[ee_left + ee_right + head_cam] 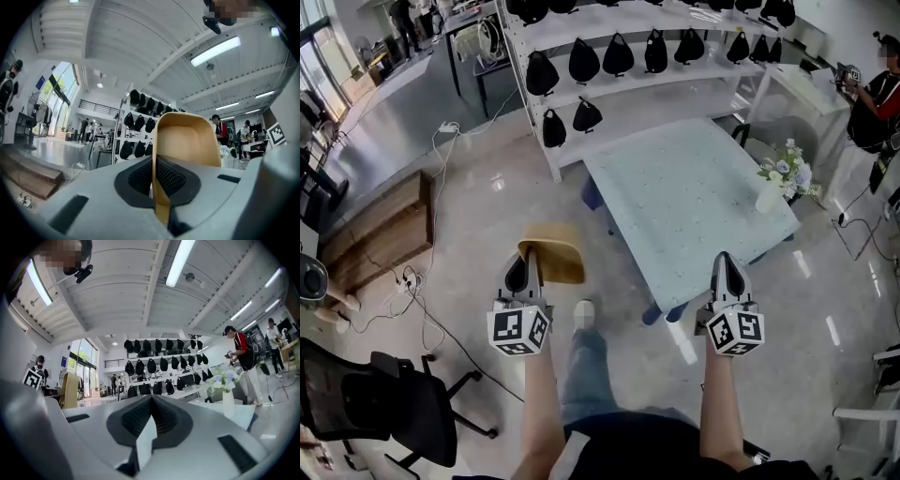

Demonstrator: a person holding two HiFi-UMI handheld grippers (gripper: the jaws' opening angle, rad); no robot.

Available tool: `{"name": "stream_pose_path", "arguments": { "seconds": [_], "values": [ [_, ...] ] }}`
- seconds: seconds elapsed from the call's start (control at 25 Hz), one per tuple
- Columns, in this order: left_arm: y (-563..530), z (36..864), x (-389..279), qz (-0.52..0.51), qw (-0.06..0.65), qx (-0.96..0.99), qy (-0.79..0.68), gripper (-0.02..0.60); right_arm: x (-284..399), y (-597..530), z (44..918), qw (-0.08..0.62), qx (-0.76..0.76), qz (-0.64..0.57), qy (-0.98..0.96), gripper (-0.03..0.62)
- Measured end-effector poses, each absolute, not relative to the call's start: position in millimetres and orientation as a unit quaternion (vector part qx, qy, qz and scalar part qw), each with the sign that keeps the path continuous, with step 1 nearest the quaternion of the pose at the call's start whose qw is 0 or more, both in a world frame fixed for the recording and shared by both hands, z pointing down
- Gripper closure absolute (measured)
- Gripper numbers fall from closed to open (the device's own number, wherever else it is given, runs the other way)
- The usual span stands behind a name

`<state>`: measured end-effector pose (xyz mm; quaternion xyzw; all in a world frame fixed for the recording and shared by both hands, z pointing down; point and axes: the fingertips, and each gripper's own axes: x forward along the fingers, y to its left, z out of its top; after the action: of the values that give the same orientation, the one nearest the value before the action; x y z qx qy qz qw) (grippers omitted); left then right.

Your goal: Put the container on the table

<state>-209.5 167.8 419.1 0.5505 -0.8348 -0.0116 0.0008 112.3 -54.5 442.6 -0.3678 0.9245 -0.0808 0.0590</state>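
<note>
A tan, shallow container [553, 260] hangs over the floor, left of the table [675, 202], which wears a pale blue cloth. My left gripper [523, 269] is shut on the container's rim. In the left gripper view the container [187, 145] rises upright from between the closed jaws of the left gripper [157, 164]. My right gripper [727, 267] hovers near the table's front corner, shut with nothing in it. In the right gripper view its jaws [151, 401] meet, and the container [70, 389] shows at the far left.
A white vase of flowers [780, 178] stands at the table's right edge. White shelves with black bags [619, 56] run behind the table. A black office chair [375, 403], a wooden bench [380, 230] and floor cables [422, 300] lie to the left. A person [877, 94] stands far right.
</note>
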Motion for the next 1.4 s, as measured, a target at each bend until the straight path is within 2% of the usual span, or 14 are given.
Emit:
{"name": "stream_pose_path", "arguments": {
  "seconds": [0.28,0.6,0.92,1.4],
  "values": [
    [36.5,420.1,-330.8,0.016,0.013,0.614,-0.789,0.572,-2.3,-145.1,450.3,0.052,-0.419,-0.099,0.901,0.595],
    [-69.2,418.1,-392.5,0.021,0.029,0.671,-0.74,0.572,-62.1,-201.8,440.9,0.044,-0.464,-0.105,0.878,0.595],
    [-150.9,428.3,-397.6,0.024,0.039,0.727,-0.685,0.572,-63.5,-228.5,446.5,0.042,-0.517,-0.108,0.848,0.595],
    [-205.6,422.2,-315.3,0.033,0.036,0.797,-0.602,0.572,-1.2,-207.2,434.3,0.051,-0.577,-0.107,0.808,0.595]
  ]
}}
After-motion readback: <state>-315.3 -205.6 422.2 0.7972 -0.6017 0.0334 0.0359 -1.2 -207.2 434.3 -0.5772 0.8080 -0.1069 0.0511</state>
